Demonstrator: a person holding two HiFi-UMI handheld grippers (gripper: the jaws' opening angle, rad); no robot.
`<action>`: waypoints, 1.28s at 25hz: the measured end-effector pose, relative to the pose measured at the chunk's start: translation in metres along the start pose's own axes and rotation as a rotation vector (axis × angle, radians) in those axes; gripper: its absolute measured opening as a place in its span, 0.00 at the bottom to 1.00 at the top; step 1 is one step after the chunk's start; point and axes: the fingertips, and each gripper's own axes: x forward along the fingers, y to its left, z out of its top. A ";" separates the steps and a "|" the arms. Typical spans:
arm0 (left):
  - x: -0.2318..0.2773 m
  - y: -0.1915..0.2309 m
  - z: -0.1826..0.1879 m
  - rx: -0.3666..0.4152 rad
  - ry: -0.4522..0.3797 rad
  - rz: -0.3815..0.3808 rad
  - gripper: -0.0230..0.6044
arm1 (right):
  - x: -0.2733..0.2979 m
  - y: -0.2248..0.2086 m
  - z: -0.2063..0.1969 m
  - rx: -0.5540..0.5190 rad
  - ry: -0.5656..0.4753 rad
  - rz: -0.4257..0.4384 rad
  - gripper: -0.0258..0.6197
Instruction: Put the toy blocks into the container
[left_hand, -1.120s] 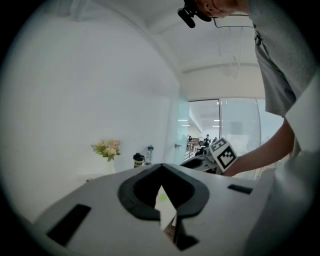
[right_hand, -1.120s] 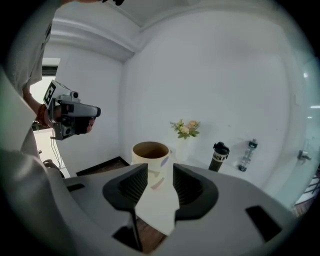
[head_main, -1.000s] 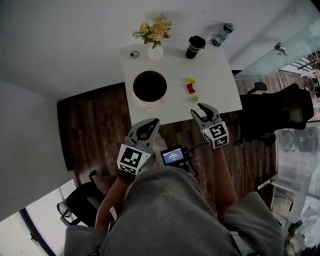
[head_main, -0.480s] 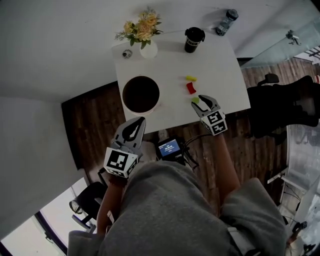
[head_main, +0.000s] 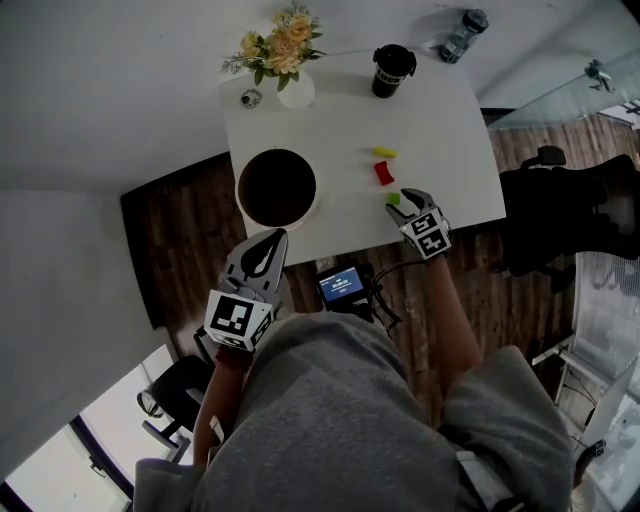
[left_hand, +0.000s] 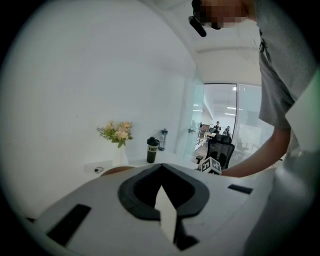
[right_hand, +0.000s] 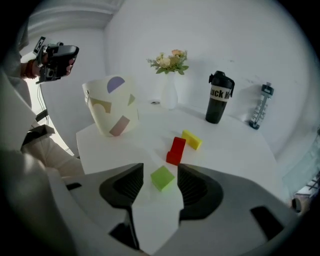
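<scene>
Head view has the right gripper (head_main: 412, 197) lower than a second ago, now over the table's (head_main: 340, 120) near edge rather than short of it, and its jaws have just been opening. The left gripper (head_main: 270, 240) (jaws together, empty) hangs off the table, below the container (head_main: 277, 187). White letters on the black mug (right_hand: 218, 97) read "uck M". The green block (right_hand: 162, 178) lies on the table between the spread right jaws, untouched. The red block (right_hand: 175, 150) and yellow block (right_hand: 192, 140) lie just beyond.
</scene>
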 end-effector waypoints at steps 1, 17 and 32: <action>0.001 0.000 0.000 0.001 0.000 -0.004 0.04 | 0.003 0.000 -0.003 0.009 0.004 0.004 0.38; 0.005 0.005 -0.002 0.007 -0.001 -0.015 0.04 | 0.019 -0.001 -0.021 0.029 0.030 0.001 0.33; 0.015 0.007 -0.009 0.008 0.011 -0.020 0.04 | -0.023 -0.005 0.042 -0.039 -0.076 -0.056 0.31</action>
